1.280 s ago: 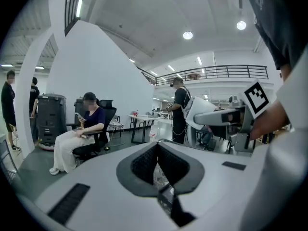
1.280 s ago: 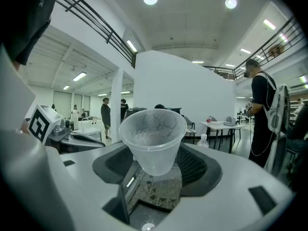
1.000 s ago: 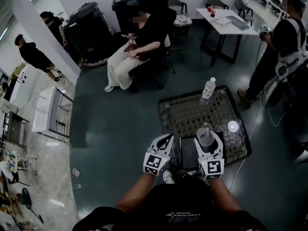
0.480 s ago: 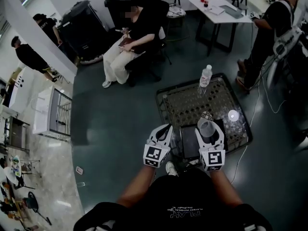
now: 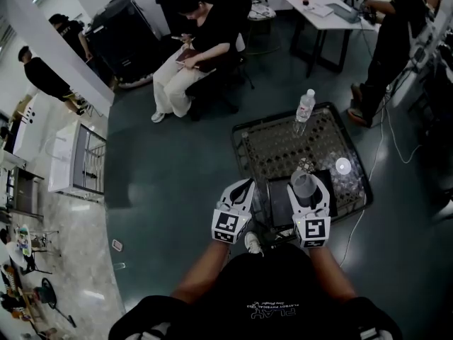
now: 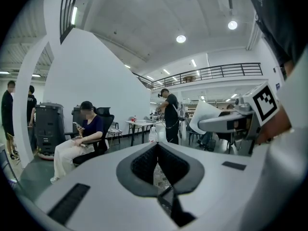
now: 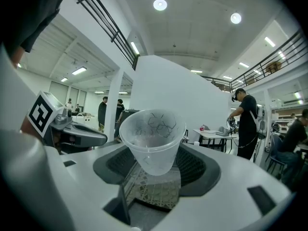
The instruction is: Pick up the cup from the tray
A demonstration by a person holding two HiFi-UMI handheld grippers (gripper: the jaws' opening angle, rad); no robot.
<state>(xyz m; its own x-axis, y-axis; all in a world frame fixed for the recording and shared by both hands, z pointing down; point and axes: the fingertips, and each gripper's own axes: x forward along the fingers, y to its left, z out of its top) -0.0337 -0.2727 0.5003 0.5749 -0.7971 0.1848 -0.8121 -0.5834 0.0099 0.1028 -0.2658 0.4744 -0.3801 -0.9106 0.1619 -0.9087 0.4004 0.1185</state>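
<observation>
A clear plastic cup (image 7: 151, 141) with a faint hexagon print stands upright between the jaws of my right gripper (image 7: 153, 154), which is shut on its lower part. In the head view the cup (image 5: 303, 185) and the right gripper (image 5: 305, 192) are above the near right part of a dark tray (image 5: 277, 210) on a low mesh-topped table (image 5: 272, 154). My left gripper (image 5: 238, 194) hangs just left of the tray at the table's near edge. In the left gripper view, that gripper (image 6: 158, 153) has its jaws together and holds nothing.
A water bottle (image 5: 304, 108) stands at the table's far edge and a small white round object (image 5: 342, 166) lies at its right. A seated person (image 5: 191, 62) is beyond the table, and a standing person (image 5: 393, 41) is by a white table (image 5: 318, 9) at the far right.
My right gripper has kept the cup above the tray. The head view has shifted a little. The standing person at the right has stepped toward the white table.
</observation>
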